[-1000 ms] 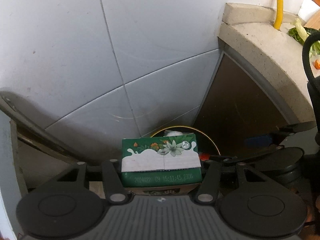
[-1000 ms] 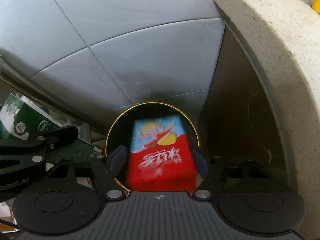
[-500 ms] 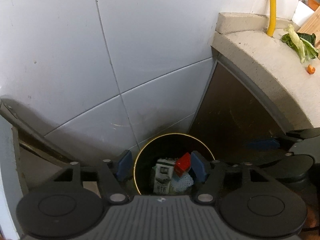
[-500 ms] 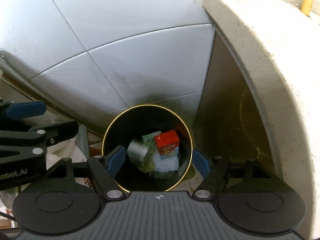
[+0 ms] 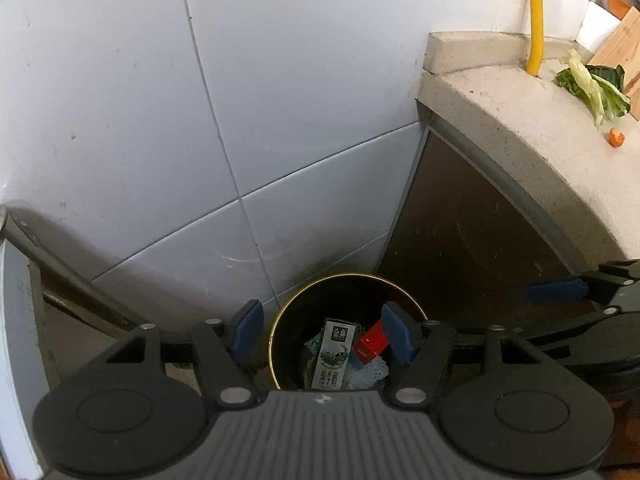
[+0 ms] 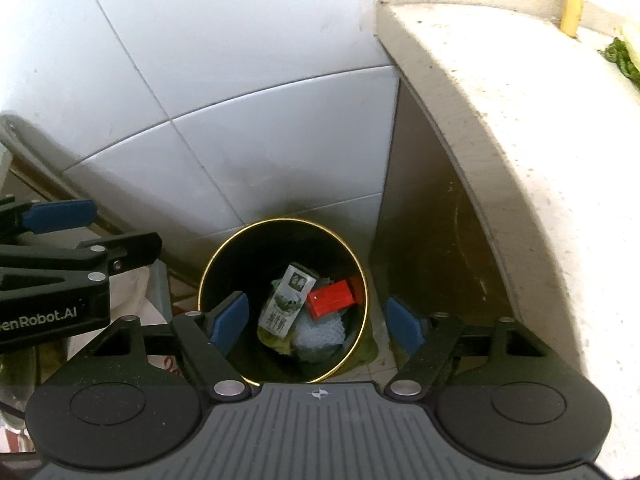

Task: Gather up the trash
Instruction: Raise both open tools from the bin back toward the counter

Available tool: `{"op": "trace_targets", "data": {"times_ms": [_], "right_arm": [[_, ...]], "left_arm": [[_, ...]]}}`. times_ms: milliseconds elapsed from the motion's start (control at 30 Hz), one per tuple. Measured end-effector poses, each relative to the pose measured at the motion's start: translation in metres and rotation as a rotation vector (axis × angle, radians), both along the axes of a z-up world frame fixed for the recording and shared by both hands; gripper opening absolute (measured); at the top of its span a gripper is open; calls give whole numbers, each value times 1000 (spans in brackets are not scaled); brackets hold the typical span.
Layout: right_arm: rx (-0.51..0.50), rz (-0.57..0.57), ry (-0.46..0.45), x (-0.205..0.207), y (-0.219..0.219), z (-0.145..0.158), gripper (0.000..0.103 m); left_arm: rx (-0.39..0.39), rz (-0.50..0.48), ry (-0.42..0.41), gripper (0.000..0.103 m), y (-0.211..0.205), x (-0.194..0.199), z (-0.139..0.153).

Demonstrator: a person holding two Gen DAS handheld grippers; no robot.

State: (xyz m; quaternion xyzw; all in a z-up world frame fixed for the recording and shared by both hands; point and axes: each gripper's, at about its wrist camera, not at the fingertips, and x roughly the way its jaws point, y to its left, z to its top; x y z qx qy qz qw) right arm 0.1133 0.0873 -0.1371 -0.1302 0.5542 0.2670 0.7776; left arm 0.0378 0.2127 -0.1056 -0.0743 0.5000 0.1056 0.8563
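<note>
A black trash bin with a gold rim (image 5: 345,276) (image 6: 280,221) stands on the floor in the corner, below both grippers. Inside it lie a green-and-white milk carton (image 5: 334,354) (image 6: 288,300), a red box (image 5: 370,344) (image 6: 330,298) and a white foam net (image 6: 320,330). My left gripper (image 5: 322,332) hangs open above the bin with nothing between its blue pads. My right gripper (image 6: 316,320) is also over the bin, its jaws opening and empty. Each gripper shows at the edge of the other's view.
A stone counter (image 5: 520,128) juts out to the right, with leafy greens (image 5: 592,84), a carrot piece (image 5: 616,138) and a yellow pipe (image 5: 536,16) on it. A brown cabinet panel (image 5: 460,240) sits under it. White tiled wall (image 5: 280,100) stands behind the bin.
The left gripper let go of the milk carton and the right let go of the red box. Both now lie in the bin. Both grippers opened, and the right one rose slightly.
</note>
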Motion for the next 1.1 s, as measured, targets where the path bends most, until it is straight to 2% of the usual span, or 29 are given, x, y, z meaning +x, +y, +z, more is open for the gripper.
{"op": "trace_targets", "data": {"times_ms": [567, 1100], "right_arm": [[0, -52, -33, -6, -22, 22, 85], [87, -57, -57, -23, -66, 61, 86]], "left_arm": [[40, -40, 44, 59, -5, 2, -9], [96, -105, 93, 59, -18, 3, -21]]}}
